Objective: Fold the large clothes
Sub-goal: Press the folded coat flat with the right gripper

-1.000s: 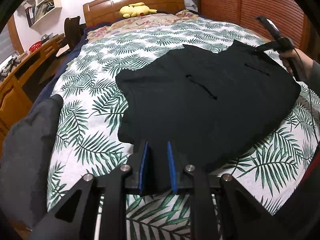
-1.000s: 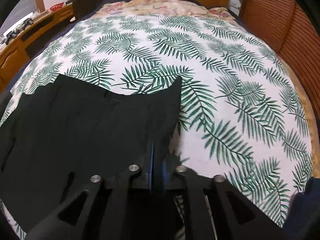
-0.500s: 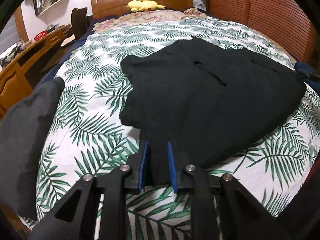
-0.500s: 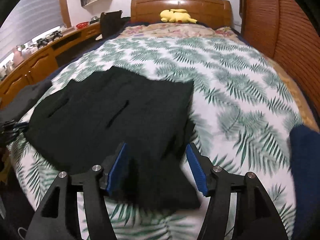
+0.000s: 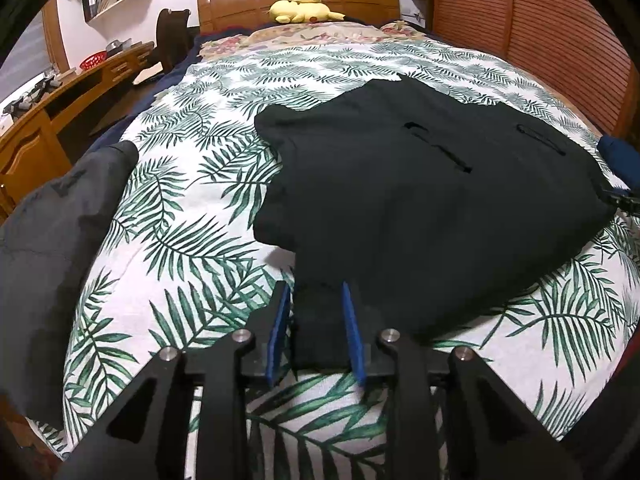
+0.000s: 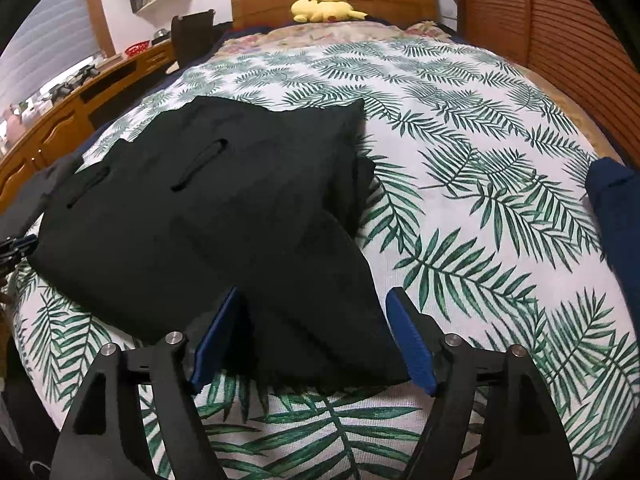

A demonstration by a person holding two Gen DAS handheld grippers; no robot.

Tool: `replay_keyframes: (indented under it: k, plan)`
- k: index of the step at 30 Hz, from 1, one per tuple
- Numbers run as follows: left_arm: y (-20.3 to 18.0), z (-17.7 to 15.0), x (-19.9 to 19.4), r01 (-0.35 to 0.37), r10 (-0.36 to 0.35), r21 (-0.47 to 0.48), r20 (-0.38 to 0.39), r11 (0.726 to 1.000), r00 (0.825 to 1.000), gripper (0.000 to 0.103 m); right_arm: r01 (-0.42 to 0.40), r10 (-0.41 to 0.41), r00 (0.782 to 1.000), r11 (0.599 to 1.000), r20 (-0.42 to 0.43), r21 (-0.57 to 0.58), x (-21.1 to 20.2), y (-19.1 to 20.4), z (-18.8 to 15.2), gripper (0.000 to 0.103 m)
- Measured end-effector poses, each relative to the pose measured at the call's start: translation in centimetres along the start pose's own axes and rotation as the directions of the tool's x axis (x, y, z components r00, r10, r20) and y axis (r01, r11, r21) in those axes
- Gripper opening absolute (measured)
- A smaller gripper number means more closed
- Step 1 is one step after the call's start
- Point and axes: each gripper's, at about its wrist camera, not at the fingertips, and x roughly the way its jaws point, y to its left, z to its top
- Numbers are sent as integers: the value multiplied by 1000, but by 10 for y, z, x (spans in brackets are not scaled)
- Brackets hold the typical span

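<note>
A large black garment [image 5: 420, 200] lies folded over on the palm-leaf bedspread [image 5: 180, 220]; it also shows in the right wrist view [image 6: 208, 216]. My left gripper [image 5: 314, 300] has its blue pads a little apart, with the garment's near corner between them. My right gripper [image 6: 314, 312] is wide open; the garment's near fold lies between its pads on the bed, untouched.
A grey garment [image 5: 52, 240] lies at the bed's left edge. A dark blue garment [image 6: 616, 216] lies at the right edge. A yellow plush toy [image 5: 304, 10] rests by the wooden headboard. A wooden desk [image 5: 48, 120] stands left, a slatted wardrobe [image 5: 540, 32] right.
My right gripper let go of the garment's far edge, opened wide and drew back to the near side. My left gripper's pads opened slightly. The garment now lies folded.
</note>
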Motion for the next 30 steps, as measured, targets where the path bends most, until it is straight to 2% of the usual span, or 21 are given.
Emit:
replay_keyframes:
  k: [2,6,16,24,26,27,29,30]
  plan:
    - [2,0,2,-5,5,-11,-1,1000,1000,29,-16,16,1000,1000,-14,-6,5,3,-6,77]
    - [3,-1,5,-22,22,-11,-2,1000,1000,35,12,-12,1000,999,9,-37,2,9,-9,77]
    - [-1,-4,7,-37,36,-29,-5,999,999,35,-15,15,1000,1000,7,-24,7,3,-8,77]
    - [5,-12,2,48,-49,-110,-2,993,999,35,-36,36,999,999,1,-16,8,1,-8,75]
    - [8,-13,4,78,-78,-124,4,989,997,31,-50,50,999,999,-1,-22,7,3,-7,69]
    - [10,-13,5,101,-102,-134,5,986,995,26,-61,61,998,998,-4,-23,6,4,-6,63]
    - [13,-13,4,126,-126,-149,10,981,992,16,-93,92,996,995,-13,-26,3,6,-4,40]
    - [13,-12,2,134,-134,-152,12,979,991,12,-96,96,995,995,-7,-30,-1,8,-3,34]
